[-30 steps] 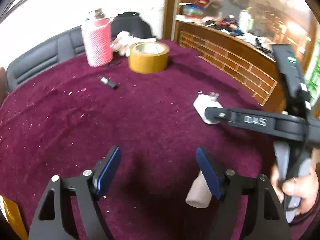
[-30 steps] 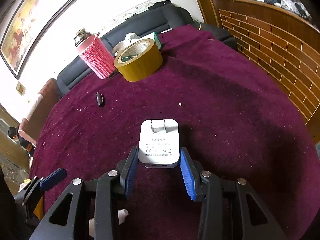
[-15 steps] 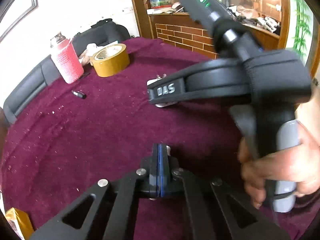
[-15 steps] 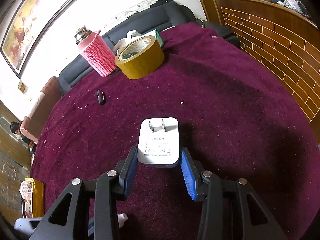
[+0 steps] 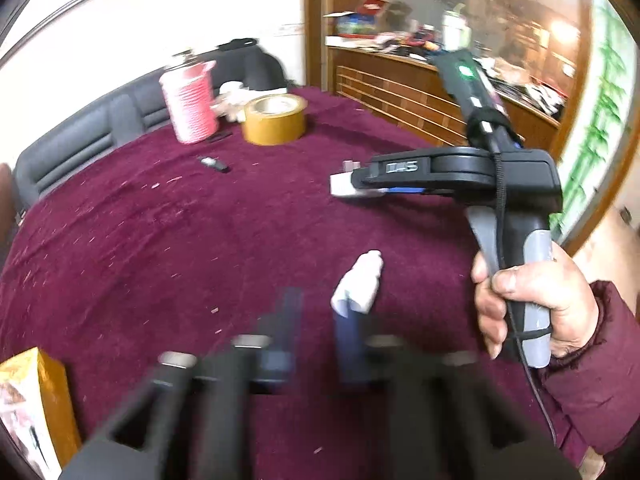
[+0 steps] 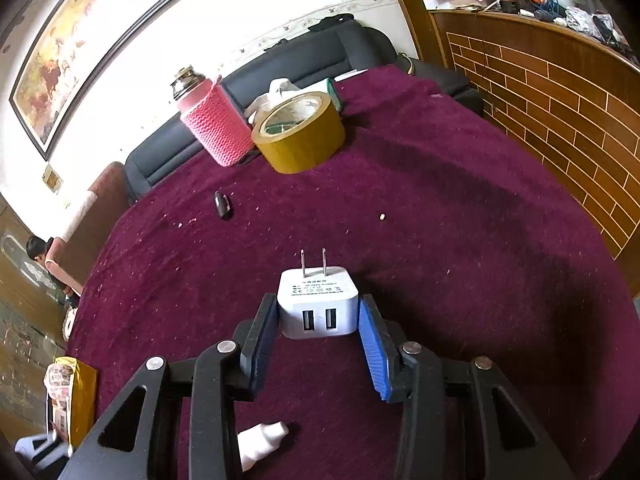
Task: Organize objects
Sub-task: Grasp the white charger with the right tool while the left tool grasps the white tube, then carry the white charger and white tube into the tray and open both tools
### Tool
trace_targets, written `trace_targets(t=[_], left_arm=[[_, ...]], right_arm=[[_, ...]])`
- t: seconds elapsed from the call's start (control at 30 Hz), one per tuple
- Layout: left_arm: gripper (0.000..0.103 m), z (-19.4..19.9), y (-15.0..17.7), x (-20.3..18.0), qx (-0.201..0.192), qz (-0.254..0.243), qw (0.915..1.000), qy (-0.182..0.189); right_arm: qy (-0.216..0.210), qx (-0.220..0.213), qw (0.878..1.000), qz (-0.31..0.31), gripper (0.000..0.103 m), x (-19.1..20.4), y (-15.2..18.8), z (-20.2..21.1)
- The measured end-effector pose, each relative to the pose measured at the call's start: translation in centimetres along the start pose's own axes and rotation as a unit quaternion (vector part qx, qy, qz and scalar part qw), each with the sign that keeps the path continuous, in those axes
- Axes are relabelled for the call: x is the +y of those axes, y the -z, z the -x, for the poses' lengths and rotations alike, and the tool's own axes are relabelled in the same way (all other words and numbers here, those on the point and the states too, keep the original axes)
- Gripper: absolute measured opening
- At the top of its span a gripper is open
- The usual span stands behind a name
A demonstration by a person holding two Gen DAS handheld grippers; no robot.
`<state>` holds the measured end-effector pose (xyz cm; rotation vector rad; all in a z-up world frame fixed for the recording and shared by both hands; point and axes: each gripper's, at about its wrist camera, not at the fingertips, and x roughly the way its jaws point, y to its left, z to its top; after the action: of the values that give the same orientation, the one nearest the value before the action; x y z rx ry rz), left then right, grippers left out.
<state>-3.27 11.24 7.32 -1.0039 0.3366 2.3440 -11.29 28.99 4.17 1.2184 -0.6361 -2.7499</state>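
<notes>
Since a second ago my right gripper [image 6: 319, 320] has lifted the white charger [image 6: 318, 306] off the purple cloth [image 6: 460, 208]. Now its two holes face me and its pins point away. I hold it low in the middle of the right view, clamped between the blue pads [image 6: 373, 354]. Only its back end is pinched, so it could slip out and drop.

My left gripper [image 5: 316, 320] is blurry, a little apart, holding nothing. The small white bottle [image 5: 358, 282] lies just past it. I might bump it. Far off, upper left, stand the tape roll [image 6: 298, 132] and pink bottle [image 6: 214, 128].
</notes>
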Motion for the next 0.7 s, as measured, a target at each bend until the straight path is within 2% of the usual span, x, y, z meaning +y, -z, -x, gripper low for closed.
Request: trace_targets(t=[0.03, 0.17, 0.23, 0.27, 0.3, 0.33, 0.47, 0.63, 0.7], left_arm=[[0.068, -0.5, -0.1, -0.5, -0.004, -0.012, 0.9999, 0.003], [0.068, -3.8, -0.9, -2.2, 0.012, -0.05, 0.9987, -0.008], [0.067, -6.0, -1.1, -3.0, 0.025, -0.072, 0.9967, -0.026], [0.053, -6.7, -1.1, -3.3, 0.036, -0.08, 0.9958, -0.026], [0.035, -7.6, -1.1, -3.6, 0.053, -0.086, 0.9946, -0.023], [0.025, -8.1, -1.0, -3.7, 0.066, -0.085, 0.994, -0.02], [0.025, -7.7, -1.0, -3.6, 0.068, -0.072, 0.995, -0.013], [0.025, -5.6, -0.2, -2.2, 0.057, -0.046, 0.9965, -0.04], [0.025, -4.3, 0.1, -1.4, 0.048, -0.039, 0.9965, -0.057]], right_arm=[[-0.001, 0.003, 1.0, 0.0, 0.044, 0.0, 0.2, 0.0], [-0.001, 0.014, 1.0, 0.008, 0.043, 0.0, 0.4, -0.5], [-0.006, 0.025, 1.0, 0.008, 0.047, -0.4, 0.5, -1.1], [-0.013, 0.03, 0.999, 0.007, 0.048, -0.5, 0.4, -1.5], [-0.016, 0.032, 0.999, 0.006, 0.048, -0.7, 0.5, -1.6], [-0.017, 0.03, 0.999, 0.007, 0.048, -0.7, 0.5, -1.6], [-0.02, 0.027, 0.999, 0.008, 0.048, -0.8, 0.4, -1.7], [-0.015, 0.029, 0.999, 0.007, 0.047, -0.6, 0.4, -1.6], [-0.027, 0.03, 0.999, -0.006, 0.047, -0.7, 0.4, -1.5]])
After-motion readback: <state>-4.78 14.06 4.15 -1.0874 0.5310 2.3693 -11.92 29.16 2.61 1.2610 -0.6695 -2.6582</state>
